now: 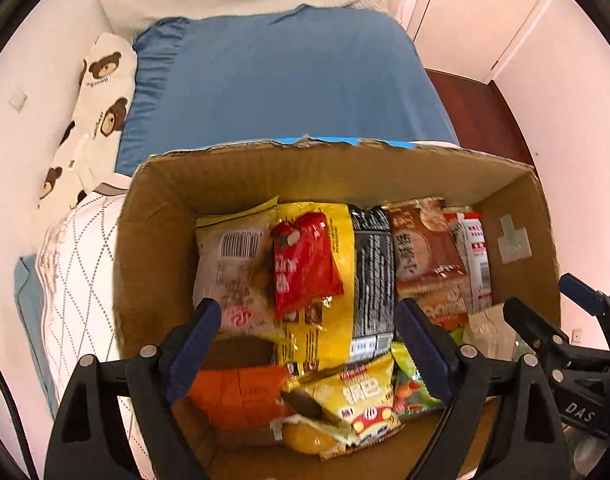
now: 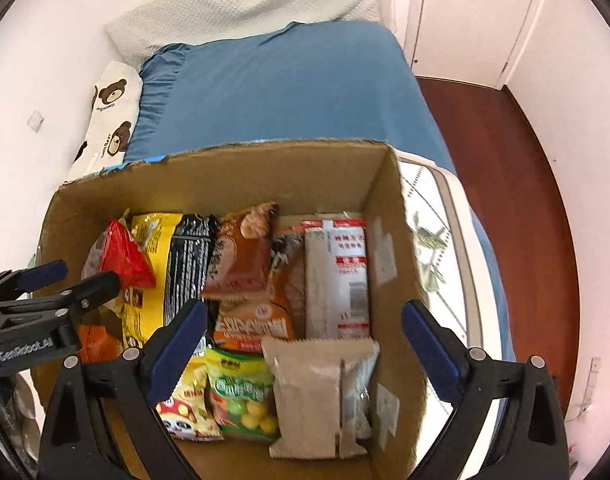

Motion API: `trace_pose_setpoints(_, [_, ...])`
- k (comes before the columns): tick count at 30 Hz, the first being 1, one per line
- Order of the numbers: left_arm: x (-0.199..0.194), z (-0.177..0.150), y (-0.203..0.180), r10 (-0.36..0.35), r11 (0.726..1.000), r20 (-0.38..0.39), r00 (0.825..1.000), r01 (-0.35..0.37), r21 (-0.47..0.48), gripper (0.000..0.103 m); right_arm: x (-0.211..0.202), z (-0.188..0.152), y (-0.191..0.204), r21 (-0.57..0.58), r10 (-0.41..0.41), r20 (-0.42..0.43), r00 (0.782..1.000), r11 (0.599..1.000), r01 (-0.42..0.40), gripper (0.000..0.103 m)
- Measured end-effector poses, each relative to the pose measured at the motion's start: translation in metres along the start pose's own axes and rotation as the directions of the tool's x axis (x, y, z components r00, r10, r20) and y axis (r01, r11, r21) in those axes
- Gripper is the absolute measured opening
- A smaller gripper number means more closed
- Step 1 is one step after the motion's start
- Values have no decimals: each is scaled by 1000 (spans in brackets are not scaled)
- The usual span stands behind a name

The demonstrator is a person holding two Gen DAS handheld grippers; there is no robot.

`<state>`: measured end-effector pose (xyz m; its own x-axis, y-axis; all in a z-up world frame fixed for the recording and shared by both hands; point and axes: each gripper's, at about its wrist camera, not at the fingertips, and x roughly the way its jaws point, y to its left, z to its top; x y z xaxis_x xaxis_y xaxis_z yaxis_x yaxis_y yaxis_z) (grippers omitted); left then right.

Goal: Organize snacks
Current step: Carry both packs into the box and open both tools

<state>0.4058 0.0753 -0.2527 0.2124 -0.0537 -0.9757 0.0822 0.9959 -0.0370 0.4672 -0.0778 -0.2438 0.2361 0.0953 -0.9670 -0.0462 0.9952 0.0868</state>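
Observation:
An open cardboard box (image 1: 225,184) (image 2: 209,176) on the bed holds several snack packets. A red packet (image 1: 305,260) (image 2: 123,260) lies on a yellow bag (image 1: 337,280) (image 2: 153,280), beside a black packet (image 1: 373,276) (image 2: 191,268), a brown cracker bag (image 1: 421,252) (image 2: 241,264) and a white-and-red pack (image 2: 337,276). Nearer lie an orange packet (image 1: 237,396), a yellow cartoon packet (image 1: 361,400), a green candy bag (image 2: 241,392) and a beige pouch (image 2: 309,396). My left gripper (image 1: 309,344) and my right gripper (image 2: 305,340) hover over the box, both open and empty.
The box sits on a patterned white quilt (image 1: 77,280) (image 2: 433,264) over a blue bedsheet (image 1: 285,76) (image 2: 281,88). A bear-print pillow (image 1: 93,112) (image 2: 113,108) lies at the left by the wall. Red-brown floor (image 2: 505,184) and a white door (image 2: 465,12) are on the right.

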Motion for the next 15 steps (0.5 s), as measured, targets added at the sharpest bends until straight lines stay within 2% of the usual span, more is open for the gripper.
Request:
trace_pose_setpoints(6, [-38, -24, -7, 2, 1000, 93, 996, -2, 2, 89, -29, -21, -8, 6, 0, 41, 999, 1000, 0, 100])
trace_pose_setpoints(10, [-69, -50, -7, -1, 1000, 196, 981, 3, -9, 89, -55, -40, -7, -3, 6, 87, 996, 1000, -5, 100])
trace_pose_setpoints(15, [-101, -90, -6, -5, 1000, 280, 960, 12, -23, 89, -95, -72, -5, -24, 7, 175, 985, 1000, -3, 100])
